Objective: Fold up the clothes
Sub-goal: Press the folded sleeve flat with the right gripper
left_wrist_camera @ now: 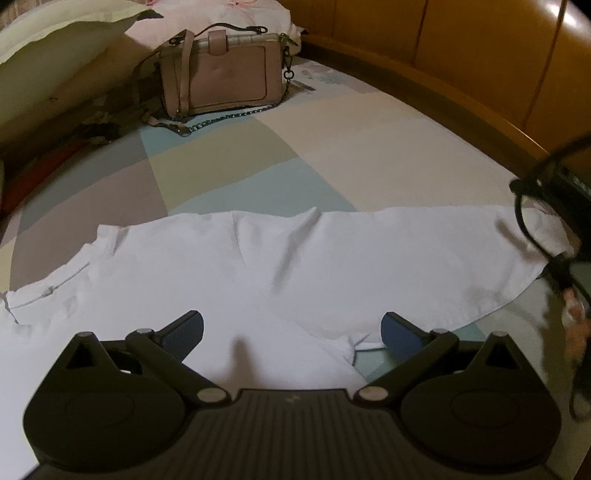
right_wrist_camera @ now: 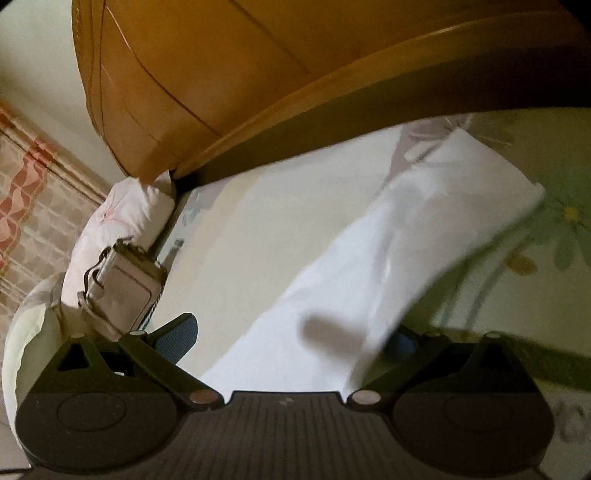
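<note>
White shirt (left_wrist_camera: 280,266) on patchwork bedsheet (left_wrist_camera: 236,162), wooden headboard (left_wrist_camera: 461,55).

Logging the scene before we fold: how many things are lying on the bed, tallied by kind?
Garments: 1, the white cotton T-shirt spread flat.
Bags: 1, the pink leather handbag with a chain strap.
Pillows: 2, a cream pillow and a pale pink one.
Total: 4
</note>
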